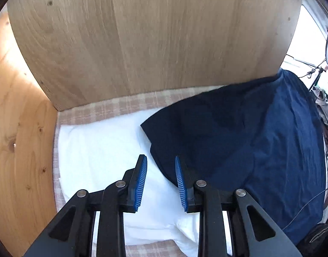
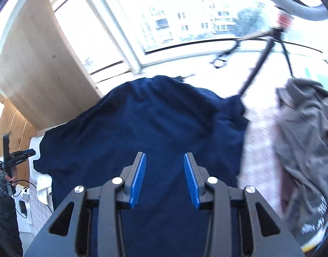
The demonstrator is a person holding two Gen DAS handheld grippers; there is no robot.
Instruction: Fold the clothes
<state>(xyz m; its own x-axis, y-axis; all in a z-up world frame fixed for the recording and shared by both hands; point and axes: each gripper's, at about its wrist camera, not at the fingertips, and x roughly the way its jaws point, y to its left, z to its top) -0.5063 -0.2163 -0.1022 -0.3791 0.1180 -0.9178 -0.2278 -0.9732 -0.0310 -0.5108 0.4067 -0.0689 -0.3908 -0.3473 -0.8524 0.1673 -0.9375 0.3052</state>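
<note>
Spread garment (image 1: 260,141) on a bed (image 1: 129,103), partly over a pillow (image 1: 99,150) at its left. Second crumpled garment (image 2: 307,145) heaped to its right. Wooden panel (image 1: 142,38) behind; window (image 2: 164,10) beyond.

Dark navy blue cloth garment (image 1: 260,141) spread mostly flat, slightly rumpled, partly overlapping white pillow. Crumpled grey-brown fabric garment (image 2: 307,150) heaped just beside it.
</note>
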